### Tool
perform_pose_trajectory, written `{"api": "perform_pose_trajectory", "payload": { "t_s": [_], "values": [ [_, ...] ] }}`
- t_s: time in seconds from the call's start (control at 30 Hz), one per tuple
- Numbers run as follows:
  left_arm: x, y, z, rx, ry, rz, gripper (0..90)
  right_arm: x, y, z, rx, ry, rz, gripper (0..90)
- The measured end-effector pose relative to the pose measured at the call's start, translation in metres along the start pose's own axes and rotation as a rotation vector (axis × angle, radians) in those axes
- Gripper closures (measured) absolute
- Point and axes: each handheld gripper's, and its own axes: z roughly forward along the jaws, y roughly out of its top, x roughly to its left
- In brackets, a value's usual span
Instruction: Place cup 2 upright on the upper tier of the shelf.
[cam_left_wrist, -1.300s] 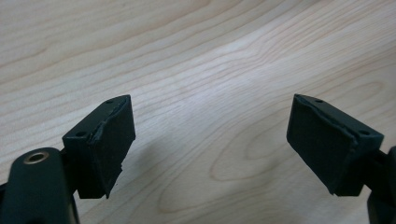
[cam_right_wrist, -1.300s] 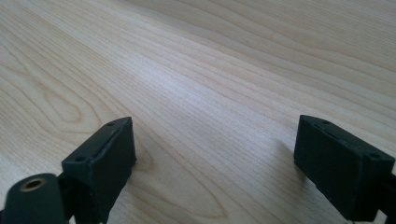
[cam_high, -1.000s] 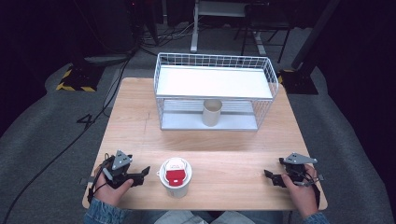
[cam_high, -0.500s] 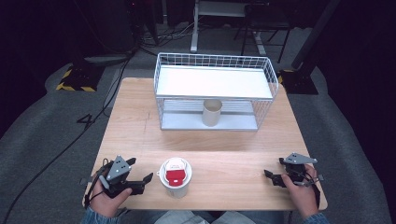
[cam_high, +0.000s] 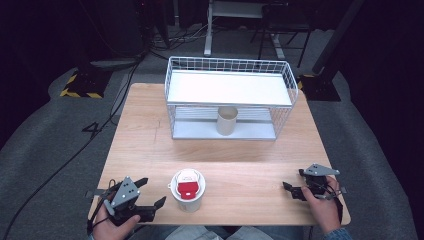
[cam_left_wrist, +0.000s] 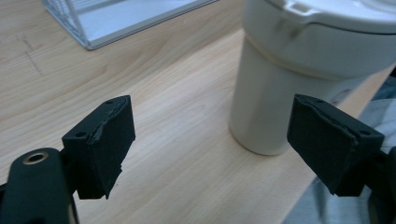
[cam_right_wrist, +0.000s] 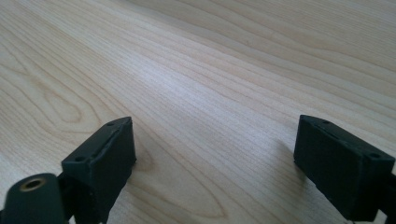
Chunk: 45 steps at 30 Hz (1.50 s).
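So far nothing has been picked up, judging from how things lie. High view: the lidded cup (cam_high: 188, 190), white with a red label on its lid, stands upright at the lower centre of the frame on the wooden surface (cam_high: 150, 130), close to the near edge. The left hand-held gripper (cam_high: 151, 194) sits at the lower left, just beside the cup, jaws spread wide and pointing toward it, not touching. The right hand-held gripper (cam_high: 295, 182) is at the lower right, well apart from the cup, jaws also spread, holding nothing. A white wire rack (cam_high: 229, 75) occupies the upper centre; a plain open cup (cam_high: 226, 120) stands on its lower shelf, the top shelf bare. Left gripper view: the lidded cup (cam_left_wrist: 299, 79) fills the upper right of the frame, with the right-hand jaw level with its base and the other jaw off to the left over bare wood; the cup is not yet between the pads, so no grip exists. A corner of the rack (cam_left_wrist: 116, 18) shows at upper left. Right gripper view: both jaws stand wide apart over bare wood grain (cam_right_wrist: 210, 93), nothing between them. Judgement: the work is at the approach stage. Left to do: centre the cup between the left jaws, close, lift, and carry it, probably to the rack.
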Motion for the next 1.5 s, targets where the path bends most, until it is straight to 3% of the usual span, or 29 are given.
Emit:
{"api": "perform_pose_trajectory", "payload": {
  "t_s": [0.27, 0.57, 0.7, 0.8, 0.83, 0.9, 1.07, 1.2, 1.27, 1.5],
  "values": [
    [-0.017, 0.001, 0.000, -0.030, -0.089, -0.009, 15.8, 0.000, 0.000, 0.000, 0.000, 0.000, 0.000, 13.0],
    [-0.024, 0.001, 0.007, -0.058, -0.106, -0.040, 15.8, 0.000, 0.000, 0.000, 0.000, 0.000, 0.000, 13.0],
    [-0.031, 0.001, 0.016, -0.055, -0.134, -0.015, 15.7, 0.000, 0.000, 0.000, 0.000, 0.000, 0.000, 13.0],
    [-0.033, 0.001, 0.020, -0.059, -0.138, -0.023, 15.5, 0.000, 0.000, 0.000, 0.000, 0.000, 0.000, 13.0],
    [-0.035, 0.001, 0.023, -0.064, -0.105, -0.024, 15.5, 0.000, 0.000, 0.000, 0.000, 0.000, 0.000, 13.0],
    [-0.037, 0.000, 0.027, -0.061, -0.091, -0.013, 15.3, 0.000, 0.000, 0.000, 0.000, 0.000, 0.000, 13.0],
    [-0.040, 0.000, 0.035, -0.066, -0.109, -0.023, 15.5, 0.000, 0.000, 0.000, 0.000, 0.000, 0.000, 12.9],
    [-0.041, -0.002, 0.043, -0.086, -0.130, -0.055, 15.3, 0.000, 0.000, 0.000, 0.000, 0.000, 0.000, 13.0],
    [-0.040, -0.001, 0.050, -0.088, -0.130, -0.025, 14.7, 0.000, 0.000, 0.000, 0.000, 0.000, 0.000, 12.9],
    [-0.045, -0.002, 0.064, -0.135, -0.110, -0.028, 9.6, 0.000, 0.000, 0.000, 0.000, 0.000, 0.000, 13.0]
  ]
}}
